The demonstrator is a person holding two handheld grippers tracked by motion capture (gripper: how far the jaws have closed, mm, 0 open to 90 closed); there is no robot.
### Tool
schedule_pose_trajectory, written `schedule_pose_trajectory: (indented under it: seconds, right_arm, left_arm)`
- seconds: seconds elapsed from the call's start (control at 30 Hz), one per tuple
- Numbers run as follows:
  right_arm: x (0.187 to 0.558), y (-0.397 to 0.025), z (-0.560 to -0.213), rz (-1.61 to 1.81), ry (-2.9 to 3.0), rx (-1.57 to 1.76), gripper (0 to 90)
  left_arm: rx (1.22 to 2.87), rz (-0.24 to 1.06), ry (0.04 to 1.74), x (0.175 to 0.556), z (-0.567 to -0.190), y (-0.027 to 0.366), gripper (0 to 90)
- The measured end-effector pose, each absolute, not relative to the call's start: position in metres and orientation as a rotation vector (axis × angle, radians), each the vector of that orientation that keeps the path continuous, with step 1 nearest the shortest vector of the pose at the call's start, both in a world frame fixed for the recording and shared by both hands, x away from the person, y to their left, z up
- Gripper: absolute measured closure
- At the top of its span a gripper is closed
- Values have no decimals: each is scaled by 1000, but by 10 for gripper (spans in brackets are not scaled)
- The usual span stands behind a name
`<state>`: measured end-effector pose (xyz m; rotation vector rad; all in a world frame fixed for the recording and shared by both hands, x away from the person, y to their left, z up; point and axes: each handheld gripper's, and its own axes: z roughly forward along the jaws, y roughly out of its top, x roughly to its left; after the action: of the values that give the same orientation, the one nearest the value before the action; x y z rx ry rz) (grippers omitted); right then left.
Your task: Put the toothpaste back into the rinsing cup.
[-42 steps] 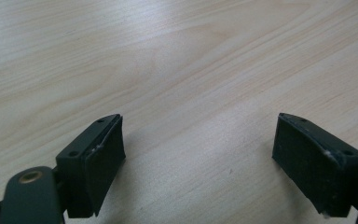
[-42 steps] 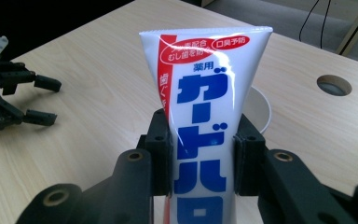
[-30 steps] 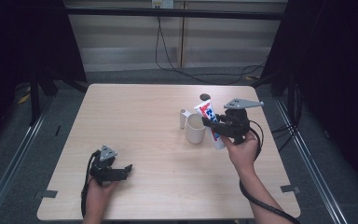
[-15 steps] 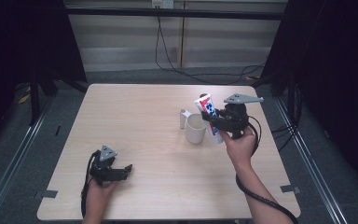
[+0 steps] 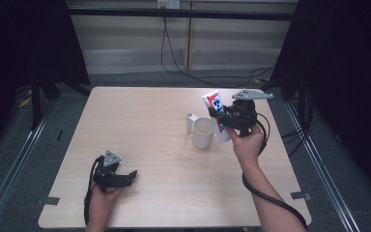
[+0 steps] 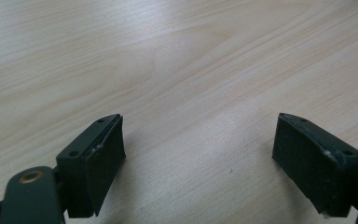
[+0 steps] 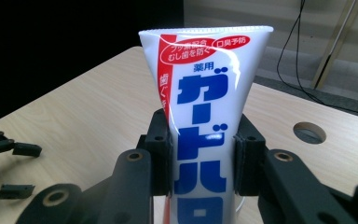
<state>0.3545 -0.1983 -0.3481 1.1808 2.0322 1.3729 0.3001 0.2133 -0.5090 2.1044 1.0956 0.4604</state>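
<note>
A white toothpaste tube (image 7: 205, 130) with blue Japanese lettering and a red stripe stands nearly upright, crimped end up, pinched mid-body between black jaws; it hangs just beside a cream mug (image 5: 203, 133).

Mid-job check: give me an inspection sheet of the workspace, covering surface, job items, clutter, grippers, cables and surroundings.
Surface: light wooden table, with a round hole near its far edge.
Job's things: white toothpaste tube with blue and red print, held crimped end up beside the cream mug; whether it touches the table cannot be told.
Clutter: a small white item behind the mug, too small to name.
Grippers: right gripper shut on the tube's middle; left gripper open, nothing between its fingers, low over the near left of the table.
Cables: one trails from each gripper; more hang at the back wall.
Surroundings: dark curtains on both sides, grey floor with rails.
</note>
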Motion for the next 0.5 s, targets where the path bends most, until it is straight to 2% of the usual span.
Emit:
schedule_pose_trajectory:
  seconds: [0.5]
  right_arm:
    - [373,-191,-349,1365,2009,1206,658]
  left_arm:
    - [2106,457,1094,300,-509,213,163]
